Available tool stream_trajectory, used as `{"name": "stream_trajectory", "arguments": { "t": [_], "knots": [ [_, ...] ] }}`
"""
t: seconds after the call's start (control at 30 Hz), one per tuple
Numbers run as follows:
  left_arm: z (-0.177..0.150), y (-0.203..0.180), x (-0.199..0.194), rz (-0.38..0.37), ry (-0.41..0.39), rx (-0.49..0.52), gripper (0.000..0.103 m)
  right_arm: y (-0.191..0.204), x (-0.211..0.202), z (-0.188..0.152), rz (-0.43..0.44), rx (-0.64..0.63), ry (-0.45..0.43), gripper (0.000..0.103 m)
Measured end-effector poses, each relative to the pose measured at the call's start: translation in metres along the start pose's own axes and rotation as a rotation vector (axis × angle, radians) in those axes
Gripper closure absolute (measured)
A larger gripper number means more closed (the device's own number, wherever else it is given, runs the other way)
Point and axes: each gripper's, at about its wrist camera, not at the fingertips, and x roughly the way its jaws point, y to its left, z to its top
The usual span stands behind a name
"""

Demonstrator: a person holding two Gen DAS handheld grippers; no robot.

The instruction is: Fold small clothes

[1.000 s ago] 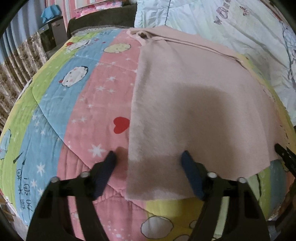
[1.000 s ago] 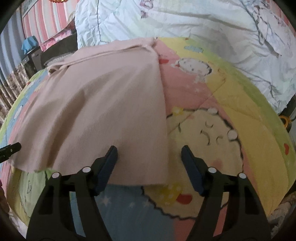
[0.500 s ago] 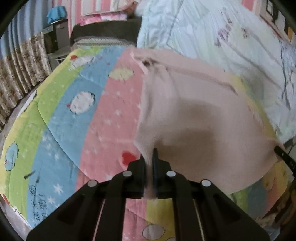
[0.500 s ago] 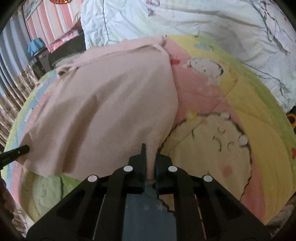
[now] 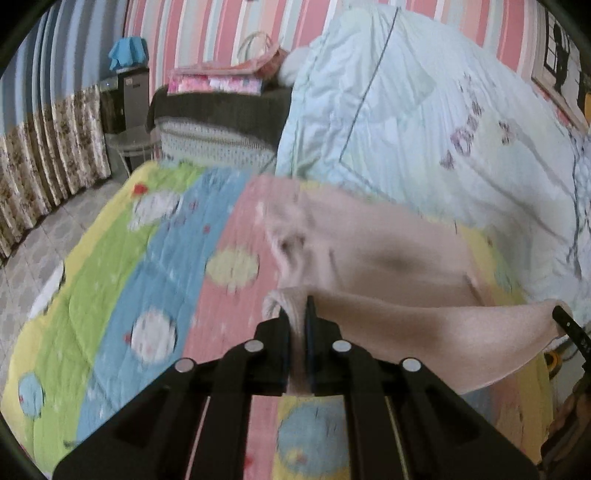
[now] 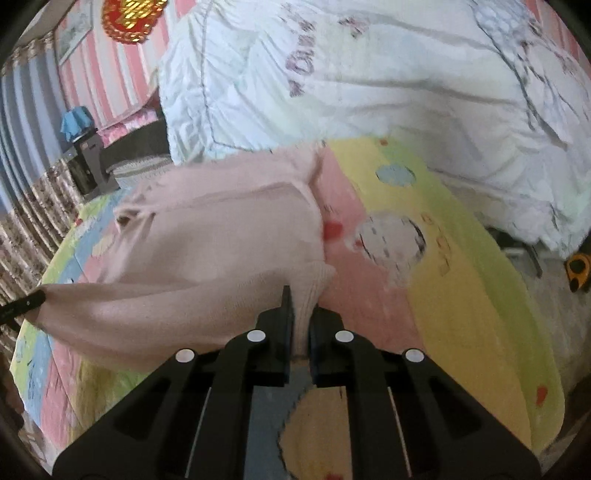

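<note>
My left claw (image 5: 297, 325) pinching near corner of pink garment (image 5: 388, 258); right claw (image 6: 301, 314) pinching other corner, hem raised over quilt (image 5: 155, 258). Right view alone: red ornament (image 6: 129, 18).

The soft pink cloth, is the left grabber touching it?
Touching. The left wrist view shows the left gripper with its jaws shut on a bunched corner of the soft pink cloth, fabric squeezed between them.
</note>
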Motion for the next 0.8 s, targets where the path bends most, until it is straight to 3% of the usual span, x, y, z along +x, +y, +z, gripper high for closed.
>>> {"name": "stream_trajectory", "arguments": {
  "t": [0.1, 0.33, 0.53, 0.8],
  "knots": [
    [0.033, -0.011, 0.016, 0.020, -0.028, 0.014, 0.096, -0.002, 0.012, 0.031, 0.035, 0.030, -0.056, 0.096],
    [0.083, -0.033, 0.074, 0.070, -0.009, 0.050, 0.096, -0.009, 0.046, 0.097, 0.110, 0.031, -0.131, 0.095],
    [0.102, -0.029, 0.152, 0.068, 0.091, 0.043, 0.096, -0.028, 0.110, 0.150, 0.233, 0.088, -0.064, 0.095],
    [0.100, -0.027, 0.219, 0.081, 0.165, 0.116, 0.096, -0.038, 0.199, 0.181, 0.231, 0.061, 0.051, 0.095]
  ]
}}
